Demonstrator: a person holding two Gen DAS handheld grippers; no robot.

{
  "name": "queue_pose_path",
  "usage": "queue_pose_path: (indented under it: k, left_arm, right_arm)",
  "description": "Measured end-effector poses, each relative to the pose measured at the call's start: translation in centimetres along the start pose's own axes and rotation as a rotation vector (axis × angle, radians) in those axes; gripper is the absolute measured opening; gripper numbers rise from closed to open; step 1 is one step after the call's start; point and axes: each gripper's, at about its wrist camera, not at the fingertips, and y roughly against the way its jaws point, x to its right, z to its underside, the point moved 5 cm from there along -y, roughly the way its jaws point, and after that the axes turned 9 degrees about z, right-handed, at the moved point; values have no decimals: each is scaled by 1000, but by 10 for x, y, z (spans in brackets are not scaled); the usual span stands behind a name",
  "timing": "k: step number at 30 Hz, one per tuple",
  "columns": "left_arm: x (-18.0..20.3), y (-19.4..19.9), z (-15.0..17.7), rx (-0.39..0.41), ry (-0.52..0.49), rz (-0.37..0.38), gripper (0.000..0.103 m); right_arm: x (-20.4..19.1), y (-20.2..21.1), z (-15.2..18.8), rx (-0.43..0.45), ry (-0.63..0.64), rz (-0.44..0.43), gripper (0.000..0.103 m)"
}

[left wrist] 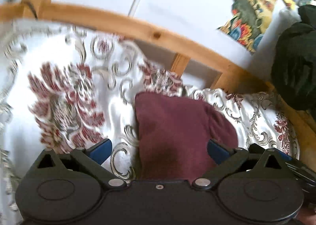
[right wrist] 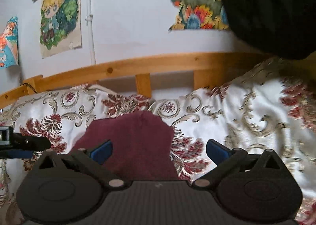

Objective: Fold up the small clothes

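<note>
Jaws of both the left gripper (left wrist: 159, 150) and right gripper (right wrist: 159, 150) gape empty above the folded maroon cloth (left wrist: 177, 130) mid-bedspread (left wrist: 59, 66); best lift straight off without snagging it.

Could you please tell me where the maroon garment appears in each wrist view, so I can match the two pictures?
Left wrist: maroon garment lies lower centre, toward the right fingertip.
Right wrist: maroon garment lies lower centre, toward the left fingertip.
Shared landmark: the wooden bed rail behind it.

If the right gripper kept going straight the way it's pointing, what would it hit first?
Most likely the maroon garment lying on the patterned bedspread. The right gripper is open, tilted slightly downward, with nothing between its fingers. Depth is hard to judge.
</note>
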Motion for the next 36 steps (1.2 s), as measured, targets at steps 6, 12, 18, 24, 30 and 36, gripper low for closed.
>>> queue_pose_path:
  k: [6, 12, 18, 24, 30, 36]
  left_arm:
    - [35, 48, 6, 91, -115, 4, 102]
    - [56, 91, 24, 138, -196, -11, 102]
    - [63, 123, 40, 164, -196, -38, 102]
    - [72, 148, 55, 187, -195, -39, 102]
    - [82, 165, 80, 163, -231, -39, 102]
    - [91, 174, 93, 167, -271, -115, 102]
  right_arm:
    - [10, 65, 1, 76, -10, -5, 103]
    - [18, 120, 12, 118, 7, 16, 103]
    - [24, 163, 20, 160, 5, 27, 103]
    - [27, 202, 32, 188, 15, 33, 103]
    - [23, 221, 45, 170, 12, 42, 103]
    - [19, 237, 56, 156, 47, 57, 103]
